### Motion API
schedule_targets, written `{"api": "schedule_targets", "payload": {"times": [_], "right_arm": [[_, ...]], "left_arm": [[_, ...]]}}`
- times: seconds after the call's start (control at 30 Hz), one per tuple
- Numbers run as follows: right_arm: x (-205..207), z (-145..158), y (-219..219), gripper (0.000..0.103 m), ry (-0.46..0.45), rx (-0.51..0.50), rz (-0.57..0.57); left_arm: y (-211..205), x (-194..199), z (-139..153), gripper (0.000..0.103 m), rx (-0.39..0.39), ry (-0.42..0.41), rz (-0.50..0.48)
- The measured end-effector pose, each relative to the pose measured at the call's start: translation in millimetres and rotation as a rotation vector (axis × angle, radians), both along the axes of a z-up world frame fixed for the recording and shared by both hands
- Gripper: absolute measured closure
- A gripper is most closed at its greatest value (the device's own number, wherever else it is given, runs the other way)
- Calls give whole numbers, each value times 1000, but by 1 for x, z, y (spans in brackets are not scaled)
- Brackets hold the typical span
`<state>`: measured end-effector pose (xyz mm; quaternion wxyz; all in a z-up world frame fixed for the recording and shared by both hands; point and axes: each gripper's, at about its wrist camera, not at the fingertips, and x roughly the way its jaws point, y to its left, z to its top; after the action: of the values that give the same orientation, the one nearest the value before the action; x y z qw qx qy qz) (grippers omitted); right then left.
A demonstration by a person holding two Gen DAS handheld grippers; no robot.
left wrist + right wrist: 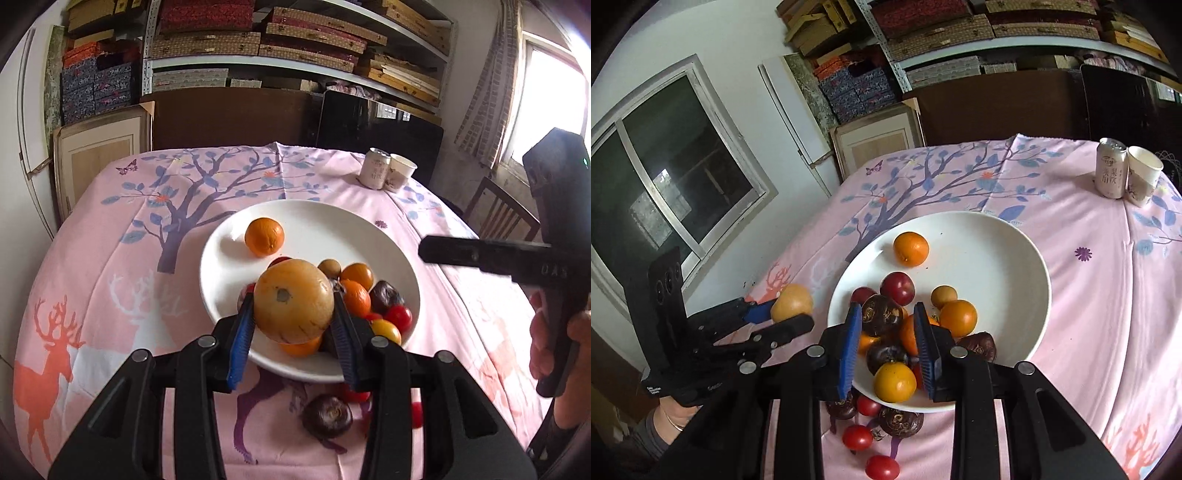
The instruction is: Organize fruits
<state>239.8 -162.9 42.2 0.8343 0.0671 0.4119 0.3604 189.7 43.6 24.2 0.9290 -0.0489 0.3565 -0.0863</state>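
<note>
This is a lived-in room of a home, used partly for eating and partly for storage. The tabletop (110, 236) is covered with a pink cloth printed with deer and a tree, and carries a white plate (362, 229) of fruit, a drink can (1112, 170) and a paper cup (1143, 177) touching it. Behind stand metal shelves (295, 66) crammed with flat patterned boxes (207, 44). A wooden chair (498, 206) sits at the tabletop's right edge beneath a curtained window (554, 92), and a sliding window (672, 155) is set in the plain white wall.
</note>
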Motion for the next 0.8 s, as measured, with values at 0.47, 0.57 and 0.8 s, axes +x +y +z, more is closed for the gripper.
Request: {"api": "schedule_targets", "payload": {"times": [0.47,0.57,0.8], "right_arm": [[-103,-90,25,67,-108,-348,241],[-100,-94,31,68,-97,-365,243],[-101,-64,17,73,-90,-261,264]], "left_arm": [[0,-48,-4,64,19,-12,-47],[-1,-54,-7,64,26,-8,-51],[5,-52,-4,64,27,-17,-44]]}}
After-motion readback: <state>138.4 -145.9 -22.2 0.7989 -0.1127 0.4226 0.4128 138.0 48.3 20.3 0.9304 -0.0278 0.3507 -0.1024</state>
